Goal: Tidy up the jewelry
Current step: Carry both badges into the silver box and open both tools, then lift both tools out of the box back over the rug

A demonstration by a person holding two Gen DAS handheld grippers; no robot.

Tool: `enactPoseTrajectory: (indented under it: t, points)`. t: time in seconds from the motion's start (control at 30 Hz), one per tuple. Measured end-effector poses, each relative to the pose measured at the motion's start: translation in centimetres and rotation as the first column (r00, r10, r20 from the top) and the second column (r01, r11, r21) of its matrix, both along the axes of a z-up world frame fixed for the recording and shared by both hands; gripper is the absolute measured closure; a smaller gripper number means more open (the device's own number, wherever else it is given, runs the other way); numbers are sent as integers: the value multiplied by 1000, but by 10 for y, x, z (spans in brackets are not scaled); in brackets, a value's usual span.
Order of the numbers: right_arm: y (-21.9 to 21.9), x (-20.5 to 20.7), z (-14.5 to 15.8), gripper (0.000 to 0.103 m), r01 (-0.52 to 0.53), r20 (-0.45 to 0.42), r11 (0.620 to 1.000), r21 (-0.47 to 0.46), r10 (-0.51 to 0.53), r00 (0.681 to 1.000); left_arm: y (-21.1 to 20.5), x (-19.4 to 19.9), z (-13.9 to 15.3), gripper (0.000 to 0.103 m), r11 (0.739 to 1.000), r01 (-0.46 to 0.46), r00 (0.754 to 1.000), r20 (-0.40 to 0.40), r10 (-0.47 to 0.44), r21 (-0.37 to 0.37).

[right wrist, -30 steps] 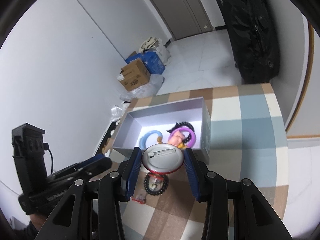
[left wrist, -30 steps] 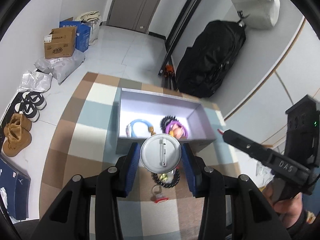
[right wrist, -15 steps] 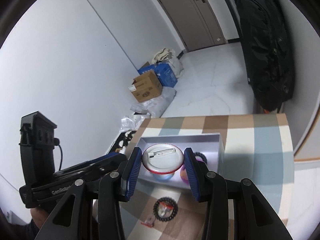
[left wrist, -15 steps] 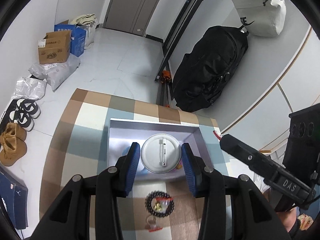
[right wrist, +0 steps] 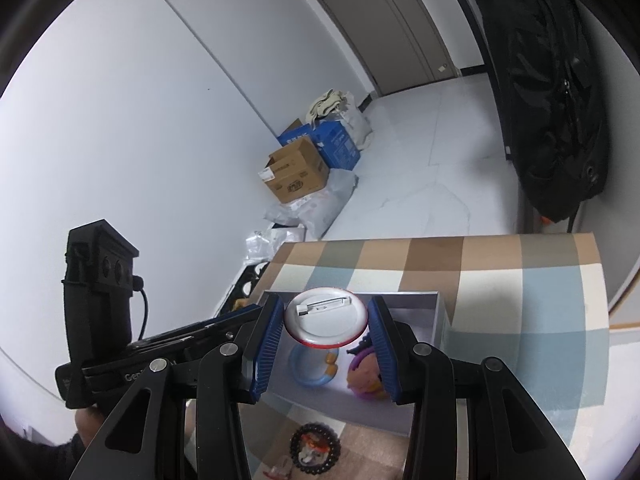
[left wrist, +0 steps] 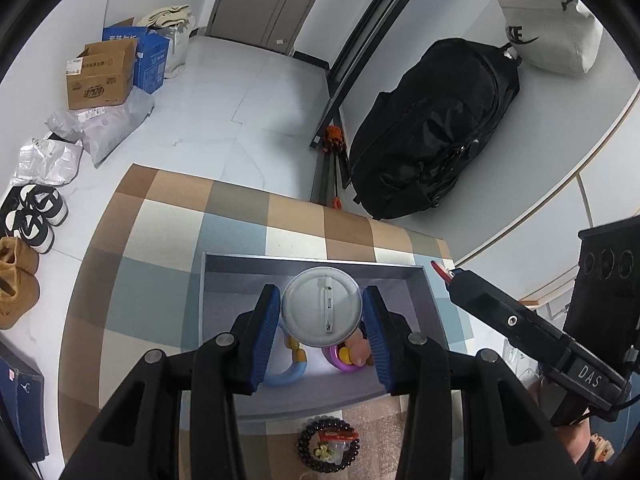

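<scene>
Left gripper: we hold a silver pin badge by its rim, pin side up, jaws narrow and pressed on both edges.
Right gripper: we hold a red-rimmed pin badge the same way, back side up.
Change: a second ago both badges hung over the near wall of the box with the bead bracelet just under them; now both sit over the interior of the grey box, and the grip width is unchanged.
Box contents: blue ring at left, purple ring with a small figure at right, both under the badges.
Left outside: black bead bracelet on the checked tabletop, near side of the box.
Meaning: we judge the carry done; release into the box comes next, the bracelet after.
</scene>
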State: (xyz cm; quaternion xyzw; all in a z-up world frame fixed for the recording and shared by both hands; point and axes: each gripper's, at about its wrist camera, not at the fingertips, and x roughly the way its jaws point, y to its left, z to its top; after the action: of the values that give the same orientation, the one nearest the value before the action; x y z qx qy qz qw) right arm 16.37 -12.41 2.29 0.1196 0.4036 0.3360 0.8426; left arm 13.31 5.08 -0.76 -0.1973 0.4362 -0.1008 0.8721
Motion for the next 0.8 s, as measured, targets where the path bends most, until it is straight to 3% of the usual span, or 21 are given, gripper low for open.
enactPoseTrajectory:
  t: [0.27,0.57,0.7,0.8]
  points:
    - [-1,10,-12,61,-4,-46,1000,-11,3,999,-9,5,-4,66,999,23,1000,-2,-23,43]
    - [-7,15,-21,59,19,-94,1000,-5,-20,995,-8,11,-11,66,999,34,999,-39,-35,-27]
    - [-7,11,-15,57,20,-57,1000,-4,-20,998,-3,10,-11,44,1000,-8,999,-42,7,-30]
    - [-10,10,-14,45,31,-44,1000,0,-31,999,1,8,-9,43,998,-21,999,-29,20,-52]
